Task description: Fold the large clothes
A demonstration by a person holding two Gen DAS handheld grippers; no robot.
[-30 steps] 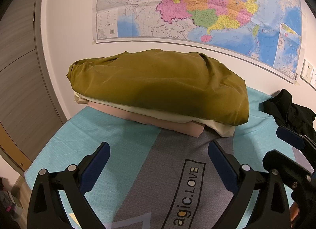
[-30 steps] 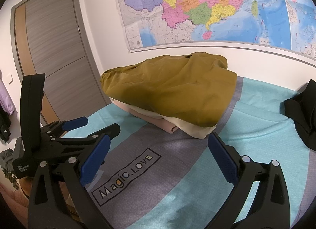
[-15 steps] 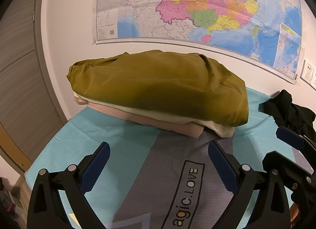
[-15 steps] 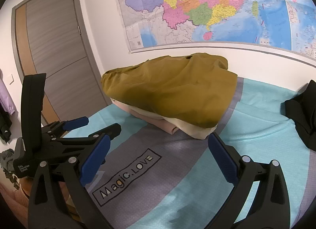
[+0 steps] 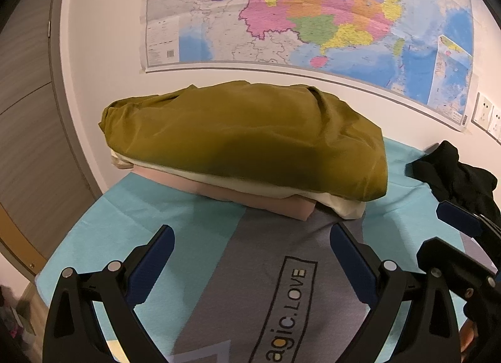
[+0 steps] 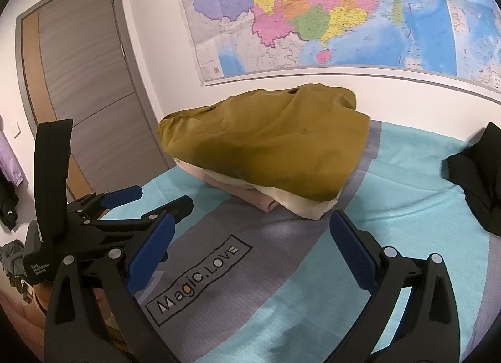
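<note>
Above the bed, left gripper (image 5: 252, 256): jaws spread wide, nothing between them, blue pads hanging over the grey stripe of the bed cover (image 5: 175, 215).
Right gripper (image 6: 252, 248): jaws likewise released and empty, over the grey stripe near the printed "Magic.LOVE" box (image 6: 200, 278); seen from the left wrist view at the right edge (image 5: 460, 237), seemingly parted too.
Spacing: the two grippers side by side, the left one showing at the lower left of the right wrist view (image 6: 137, 203).
Stack of folded clothes (image 5: 250, 156): just beyond both pairs of jaws, apart from them, resting on the cover close to the wall.
Top layer: olive-mustard garment (image 6: 269, 147), folded, slightly rumpled, overhanging the layers beneath.
Middle layer: cream piece (image 6: 307, 208), edge peeking out.
Bottom layer: pale pink piece (image 5: 250, 198), flat on the cover.
Black garment (image 5: 454, 172): crumpled, unfolded, on the turquoise part of the cover, right of the stack and apart from it.
Wall: large coloured map (image 5: 313, 9) above the stack; white sockets (image 5: 488, 117) at right.
Left side: grey door (image 6: 84, 81) with wood trim.
</note>
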